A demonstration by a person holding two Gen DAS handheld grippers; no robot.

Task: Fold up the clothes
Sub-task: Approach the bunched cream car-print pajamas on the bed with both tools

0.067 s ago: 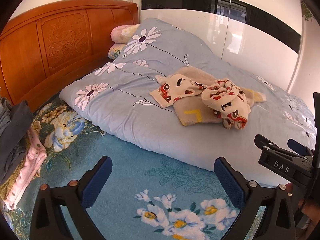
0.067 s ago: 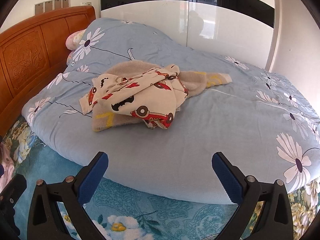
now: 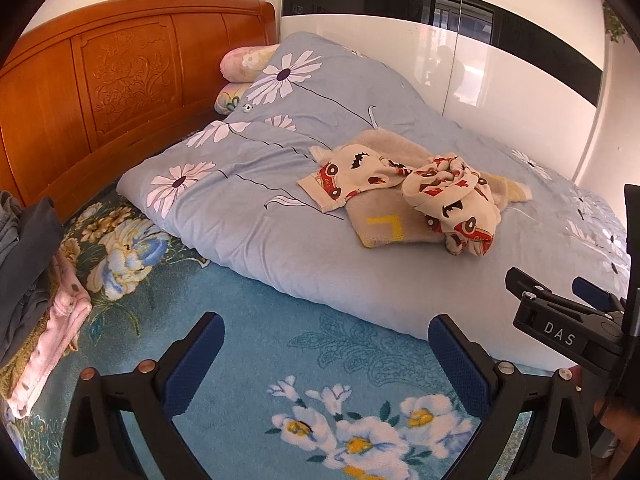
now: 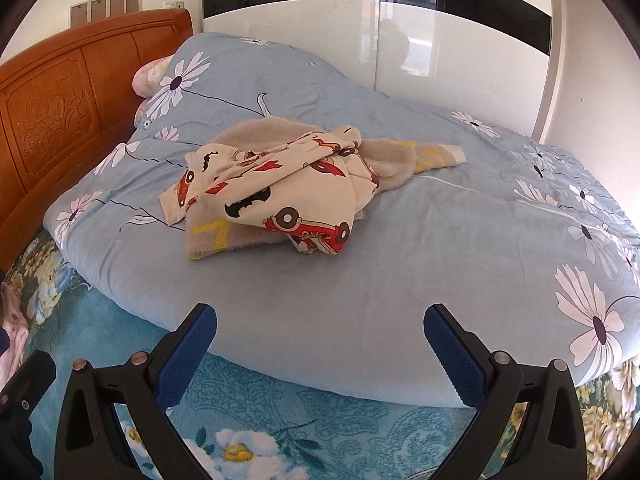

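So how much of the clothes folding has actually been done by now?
At left, a stack of clothes looks folded. In hand: nothing; the left claw and right claw are open and empty. Left: the crumpled car-print garment on the beige sweater, unfolded on the duvet.

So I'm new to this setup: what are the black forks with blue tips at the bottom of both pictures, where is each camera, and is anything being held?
Those are two handheld grippers, one in each of a person's hands, each with a camera looking along its fingers. One picture is from the left gripper, the other from the right gripper. Both are open, holding nothing, above the bed's near edge. On the blue daisy quilt a crumpled car-print garment lies on a beige sweater, unfolded. A clothes stack sits at the left.
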